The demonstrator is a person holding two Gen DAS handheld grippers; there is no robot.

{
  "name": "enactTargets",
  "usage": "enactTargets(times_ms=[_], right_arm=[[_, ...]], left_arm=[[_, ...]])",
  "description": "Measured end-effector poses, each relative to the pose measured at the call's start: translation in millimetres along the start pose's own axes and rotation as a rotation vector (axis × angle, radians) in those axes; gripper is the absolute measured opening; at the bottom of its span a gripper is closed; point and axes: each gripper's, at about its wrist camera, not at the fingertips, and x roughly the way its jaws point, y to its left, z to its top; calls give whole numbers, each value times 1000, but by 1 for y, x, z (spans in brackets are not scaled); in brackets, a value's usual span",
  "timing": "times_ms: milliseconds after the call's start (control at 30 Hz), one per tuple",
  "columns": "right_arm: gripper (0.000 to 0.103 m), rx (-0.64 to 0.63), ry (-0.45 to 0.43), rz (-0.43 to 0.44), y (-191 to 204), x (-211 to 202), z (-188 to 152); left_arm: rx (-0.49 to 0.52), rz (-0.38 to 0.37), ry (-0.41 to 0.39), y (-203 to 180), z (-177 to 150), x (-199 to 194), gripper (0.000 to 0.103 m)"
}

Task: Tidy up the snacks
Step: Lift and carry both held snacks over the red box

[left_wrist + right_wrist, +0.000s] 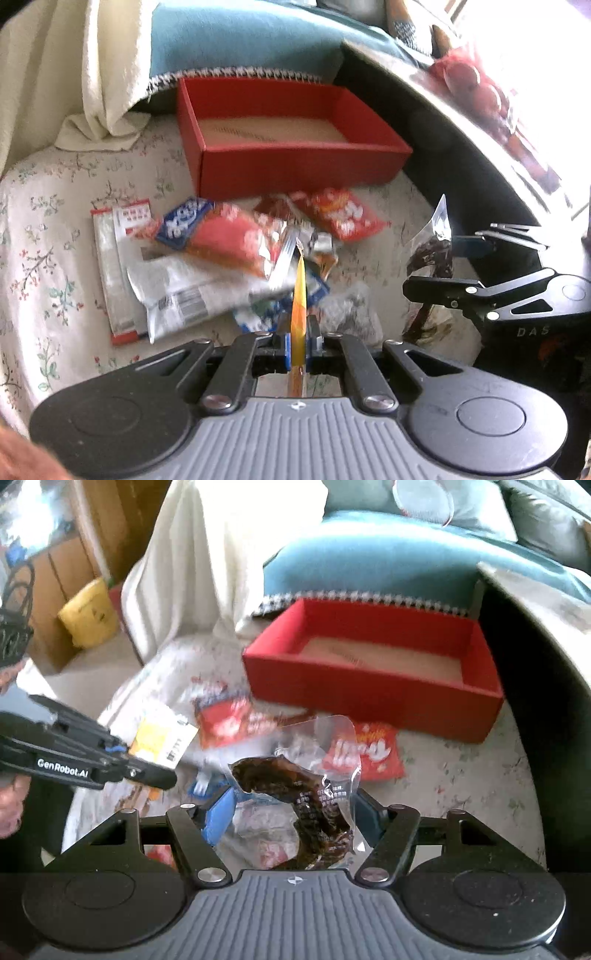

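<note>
Snack sorting, both grippers loaded.
Left gripper [298,341] clamps yellow packet [299,295]; right gripper [295,812] grips clear dark-snack pouch [314,775]; red box [295,170] beyond the pile.

Left gripper [298,341] fingers pinched together, right gripper [291,808] fingers apart.

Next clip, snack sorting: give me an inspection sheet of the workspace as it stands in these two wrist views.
Surface: floral cloth, wrinkled.
Job's things: red box at the back, open, no snacks seen inside; snack packets heaped on the cloth in front of it.
Clutter: crumpled white fabric left of the box.
Grippers: left gripper shut on a thin yellow packet; right gripper clamps a clear pouch of dark food, held clear of the heap.
Cables: nothing seen.
Surroundings: teal cushion behind the box; cardboard box and yellow bag far left.
</note>
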Motion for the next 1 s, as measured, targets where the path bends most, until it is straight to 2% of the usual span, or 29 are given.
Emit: enactTargets(times_ms=[400,767,1000], right_arm=[[73,70,-183,-28,-19,-18,39],[73,70,-290,-63,-33,-18,81],[73,60,-343,-74,-39,-14,108]], left_arm=[[10,-47,-127,-18,40,3,3],[9,-4,-254,-17,87,1,3],[4,20,-307,-17,117,8,3]])
